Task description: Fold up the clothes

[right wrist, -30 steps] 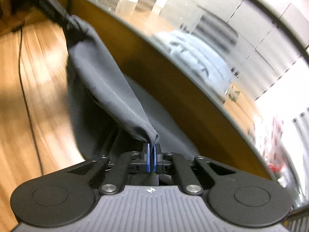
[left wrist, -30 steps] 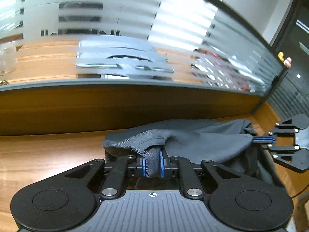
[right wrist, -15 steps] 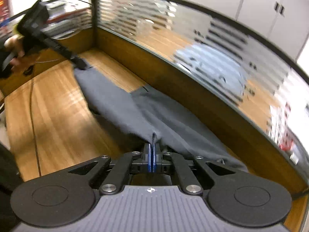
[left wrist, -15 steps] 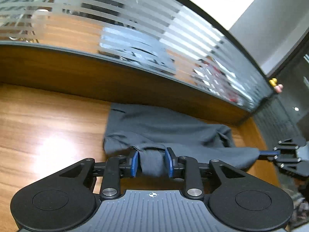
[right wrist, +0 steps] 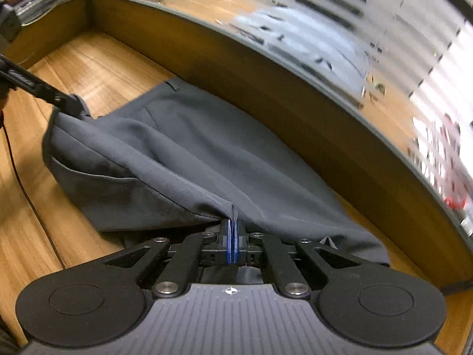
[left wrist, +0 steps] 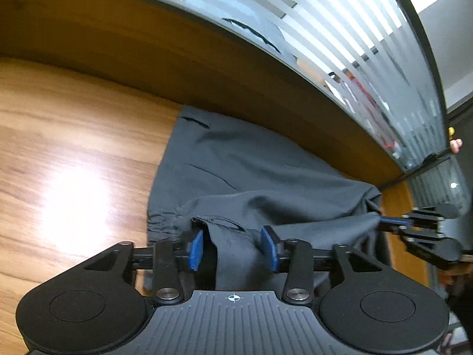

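Grey trousers [left wrist: 260, 174] lie on wooden desk [left wrist: 74, 136], against partition. Left gripper [left wrist: 233, 248] spread wide, cloth loose between pads. Right gripper [right wrist: 232, 244] pinched tight on trouser edge.

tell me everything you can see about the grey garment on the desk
The grey garment is a dark grey, smooth woven piece, likely trousers or shorts, with a slit pocket near its far corner. It lies partly spread on the wooden desk against the back panel, its near layer lifted and stretched in a fold. The right hand-held gripper pinches one hemmed corner shut. The left hand-held gripper has its blue pads apart, with bunched cloth lying loosely between them.
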{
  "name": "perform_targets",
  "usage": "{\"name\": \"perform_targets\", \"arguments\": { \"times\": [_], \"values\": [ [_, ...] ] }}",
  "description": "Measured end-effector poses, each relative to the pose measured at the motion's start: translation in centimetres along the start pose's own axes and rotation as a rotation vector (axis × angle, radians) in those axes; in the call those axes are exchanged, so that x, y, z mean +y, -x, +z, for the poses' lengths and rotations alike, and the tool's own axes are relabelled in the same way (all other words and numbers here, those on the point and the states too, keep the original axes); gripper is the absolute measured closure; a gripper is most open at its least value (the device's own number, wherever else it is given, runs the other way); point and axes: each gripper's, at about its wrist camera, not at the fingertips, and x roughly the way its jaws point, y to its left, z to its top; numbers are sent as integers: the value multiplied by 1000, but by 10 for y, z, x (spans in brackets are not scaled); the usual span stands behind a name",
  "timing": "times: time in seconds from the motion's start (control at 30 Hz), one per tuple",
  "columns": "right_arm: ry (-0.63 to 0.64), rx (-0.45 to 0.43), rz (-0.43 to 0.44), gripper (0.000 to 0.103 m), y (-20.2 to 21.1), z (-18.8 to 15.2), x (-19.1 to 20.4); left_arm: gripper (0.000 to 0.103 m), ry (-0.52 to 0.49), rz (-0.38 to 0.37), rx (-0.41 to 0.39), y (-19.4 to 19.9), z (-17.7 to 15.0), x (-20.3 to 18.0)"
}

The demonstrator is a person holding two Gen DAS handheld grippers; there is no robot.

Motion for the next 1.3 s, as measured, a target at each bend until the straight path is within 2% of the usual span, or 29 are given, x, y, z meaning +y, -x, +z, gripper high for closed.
{"name": "perform_targets", "arguments": {
  "times": [0.27, 0.3, 0.33, 0.37, 0.43, 0.6, 0.7, 0.77, 0.87, 1.0, 1.13, 1.2, 1.3],
  "values": [
    [20, 22, 31, 102, -29, 6, 0, 53, 126, -76, 75, -20, -13, 4],
    [20, 23, 33, 102, -33, 7, 0, 68, 137, -85, 86, -22, -15, 4],
    [21, 24, 35, 102, -36, 8, 1, 88, 134, -95, 93, -23, -15, 1],
    [20, 24, 37, 102, -38, 8, 1, 88, 125, -106, 98, -24, -15, -3],
    [33, 19, 28, 102, -33, 9, -1, 92, 59, -58, 114, -25, -8, -17],
    [63, -30, -28, 102, -17, 21, -3, 92, -83, -4, 113, -10, 40, -49],
    [77, -95, -91, 103, 7, 37, -12, 93, -168, -25, 69, 13, 81, -78],
    [81, -157, -152, 103, 30, 50, -21, 93, -240, -60, -1, 36, 110, -105],
    [48, -298, -260, 103, 83, 73, -37, 93, -323, -92, -83, 72, 146, -147],
    [48, -445, -340, 103, 159, 87, -38, 93, -361, -110, -93, 108, 142, -163],
    [66, -476, -286, 103, 206, 73, -14, 93, -394, -127, -96, 144, 134, -175],
    [87, -453, -249, 103, 212, 59, 5, 92, -410, -136, -97, 161, 130, -182],
    [110, -381, -167, 103, 205, 35, 42, 92, -391, -108, -20, 158, 95, -154]
  ]
}}
